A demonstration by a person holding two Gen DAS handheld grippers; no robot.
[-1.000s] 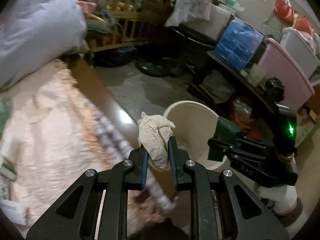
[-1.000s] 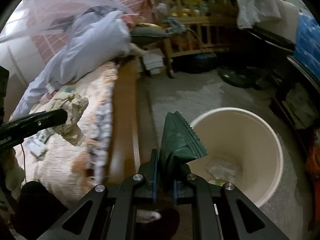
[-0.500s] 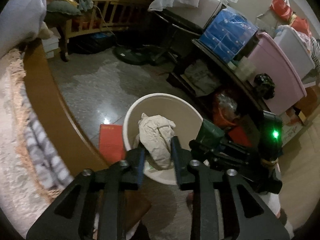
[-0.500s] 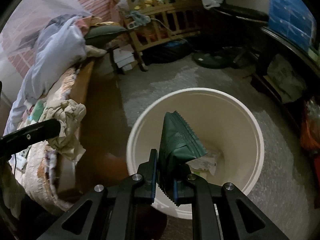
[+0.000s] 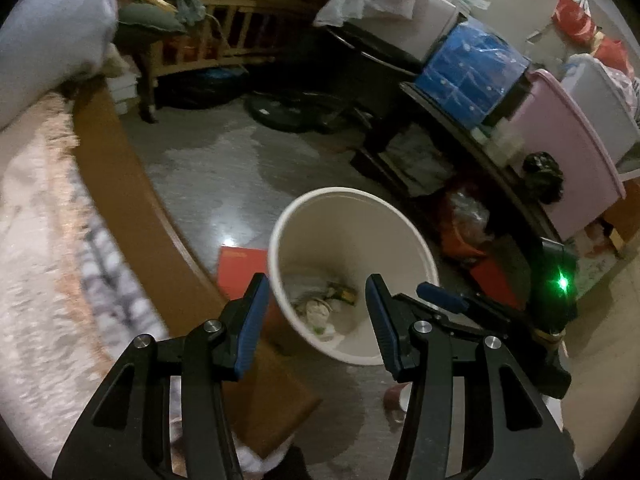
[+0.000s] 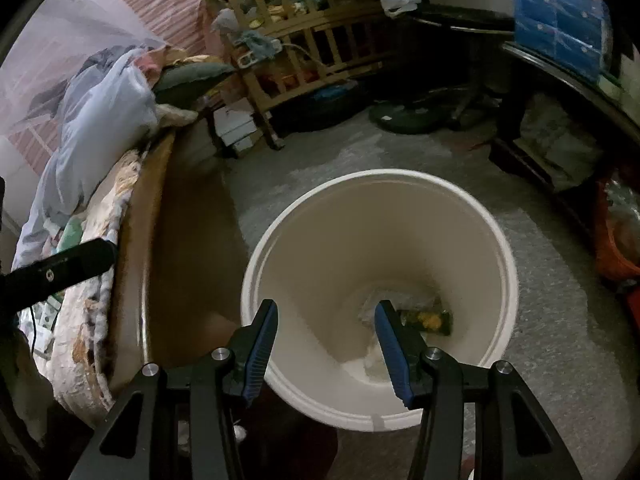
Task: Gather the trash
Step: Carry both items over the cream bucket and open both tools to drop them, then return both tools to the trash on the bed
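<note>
In the left wrist view the bed [image 5: 44, 248] fills the left side, its pale cover running down from a blue-white bundle [image 5: 52, 28] in the upper left corner. A brown wooden rail [image 5: 132, 200] curves along the bed's edge toward the lower centre. A red sheet [image 5: 236, 270] lies flat on the grey floor [image 5: 208, 168] between the rail and the bin [image 5: 348, 208]. The cream bin stands at centre, open-topped, with trash [image 5: 320, 304] lying crumpled at its bottom: pale paper and something yellow-green. The left gripper [image 5: 316, 292] hangs over the bin's near rim with its jaws spread, having just been opening, and nothing is between them. At lower right the right gripper [image 5: 440, 298] reaches in from the side, one blue pad showing, a green light [image 5: 563, 281] glowing on its body. A pink tub [image 5: 572, 148] and a blue box [image 5: 472, 68] sit along the right edge, and a wooden crib [image 5: 224, 20] stands at the top.

In the right wrist view the bed [image 6: 100, 248] is again on the left, with the bundle [image 6: 96, 128] above it. A black finger of the left gripper [image 6: 60, 270] pokes in from the left edge, above the cover. The bin [image 6: 380, 184] takes up the centre and right, seen almost straight down. On its floor lies the trash [image 6: 428, 320], a dark green packet with a yellow patch beside pale paper. The right gripper [image 6: 326, 312] sits at the bin's near rim, jaws spread and just opened, empty. The crib [image 6: 304, 40] stands at top centre.
</note>
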